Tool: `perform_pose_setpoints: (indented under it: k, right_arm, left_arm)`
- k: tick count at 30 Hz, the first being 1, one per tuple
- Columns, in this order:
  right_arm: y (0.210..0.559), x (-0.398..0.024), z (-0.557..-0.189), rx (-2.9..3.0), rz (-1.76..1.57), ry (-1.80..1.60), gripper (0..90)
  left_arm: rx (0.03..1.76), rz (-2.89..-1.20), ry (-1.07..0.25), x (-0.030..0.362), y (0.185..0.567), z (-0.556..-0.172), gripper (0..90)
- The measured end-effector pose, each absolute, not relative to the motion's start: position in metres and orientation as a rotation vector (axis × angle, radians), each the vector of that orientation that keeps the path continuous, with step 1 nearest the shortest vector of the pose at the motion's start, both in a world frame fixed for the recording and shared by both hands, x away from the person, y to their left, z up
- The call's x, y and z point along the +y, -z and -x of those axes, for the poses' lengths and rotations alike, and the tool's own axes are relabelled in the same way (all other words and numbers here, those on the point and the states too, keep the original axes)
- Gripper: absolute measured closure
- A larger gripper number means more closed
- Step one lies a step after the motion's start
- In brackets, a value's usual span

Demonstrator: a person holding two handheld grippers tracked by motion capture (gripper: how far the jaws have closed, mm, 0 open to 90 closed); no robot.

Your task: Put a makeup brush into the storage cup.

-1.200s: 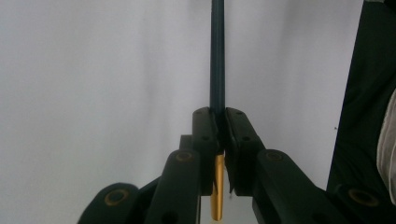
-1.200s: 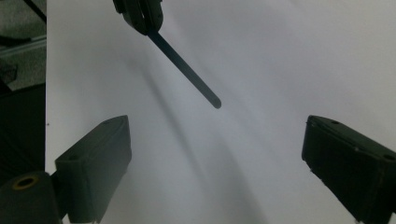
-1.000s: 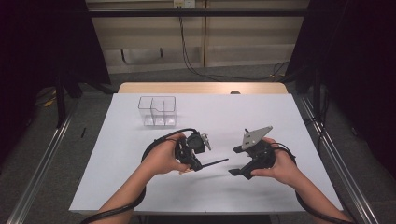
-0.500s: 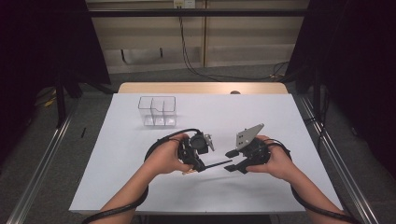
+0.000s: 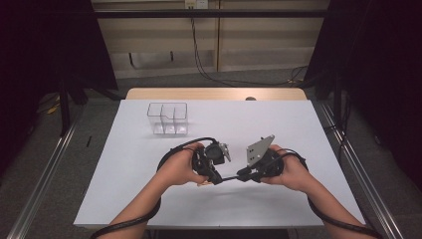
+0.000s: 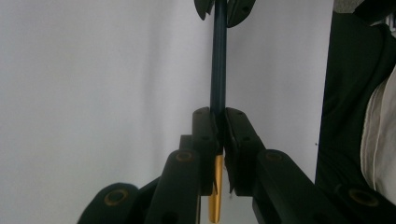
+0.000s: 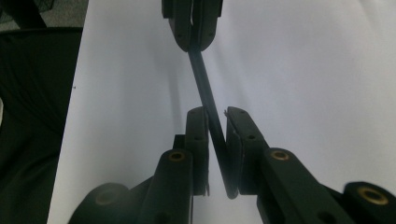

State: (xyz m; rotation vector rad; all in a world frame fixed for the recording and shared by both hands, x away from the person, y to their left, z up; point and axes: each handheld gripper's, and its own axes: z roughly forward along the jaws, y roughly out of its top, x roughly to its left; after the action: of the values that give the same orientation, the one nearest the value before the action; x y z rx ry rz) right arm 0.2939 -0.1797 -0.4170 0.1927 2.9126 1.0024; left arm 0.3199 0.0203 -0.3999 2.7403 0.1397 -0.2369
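One clear container (image 5: 167,119), one dark pen (image 6: 217,70) — two tongs, left (image 5: 217,180) and right (image 5: 242,175).

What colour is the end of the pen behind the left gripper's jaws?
Gold, on a dark blue pen; clearest in the left gripper view.

Black claw (image 6: 219,154), brass screws, grey plate (image 5: 260,149), black cable (image 5: 174,153)

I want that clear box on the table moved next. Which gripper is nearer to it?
Left. The left gripper sits just in front of the box, slightly to its right. The right gripper is farther off to the right, with both grippers on a pen.
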Motion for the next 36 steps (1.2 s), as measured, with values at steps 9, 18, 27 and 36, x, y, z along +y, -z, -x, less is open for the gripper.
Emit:
perform_pose_setpoints:
  k: [9,18,27,36]
  right_arm:
    - [0.427,-0.184,-0.293,2.944,-0.183,-1.016,84.0]
    - [0.436,-0.183,-0.289,2.949,-0.198,-1.034,85.6]
    - [0.439,-0.185,-0.288,2.929,-0.222,-1.054,85.9]
    - [0.440,-0.186,-0.286,2.918,-0.236,-1.061,86.0]
  left_arm:
    - [0.180,-2.647,0.309,0.025,0.391,-0.326,83.5]
    - [0.176,-2.619,0.301,0.026,0.387,-0.328,83.5]
    - [0.178,-2.616,0.300,0.026,0.389,-0.330,83.3]
    - [0.180,-2.625,0.296,0.028,0.390,-0.332,79.7]
